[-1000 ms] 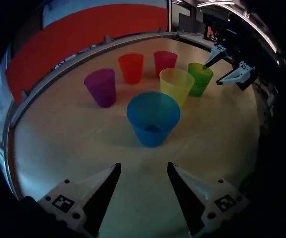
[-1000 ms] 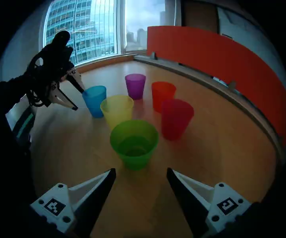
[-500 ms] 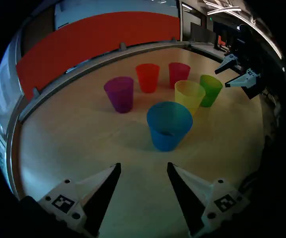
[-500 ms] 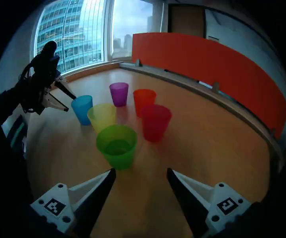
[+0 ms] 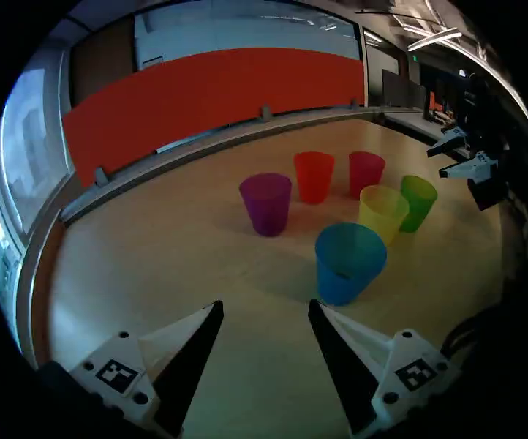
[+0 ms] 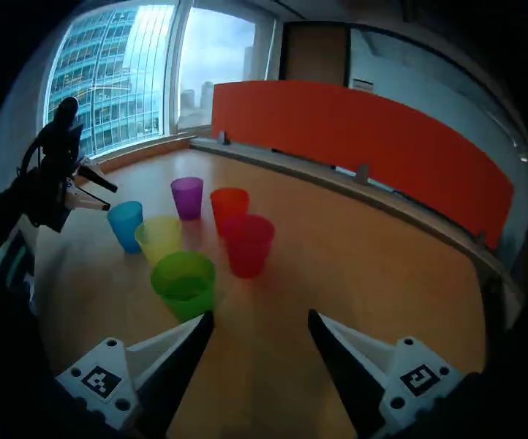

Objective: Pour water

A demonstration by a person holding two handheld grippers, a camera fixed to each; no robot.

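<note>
Meanwhile the left gripper (image 5: 264, 304) hovered with fingers (image 5: 187, 351) spread near the blue cup (image 5: 349, 262), the right gripper (image 6: 259, 313) likewise near the green cup (image 6: 183, 282).

The right gripper (image 6: 260, 322) holds its fingers apart above the table (image 6: 381, 285), with the green cup (image 6: 183, 284) just ahead of its left finger, the red cup (image 6: 249, 245) farther ahead, and the left gripper (image 6: 112, 199) far off left beside the blue cup (image 6: 126, 225).

six cups (image 5: 265, 203) (image 5: 314, 175) (image 5: 366, 173) (image 5: 382, 211) (image 5: 417, 201) (image 5: 349, 262), two grippers (image 5: 264, 304) (image 6: 260, 313)
</note>
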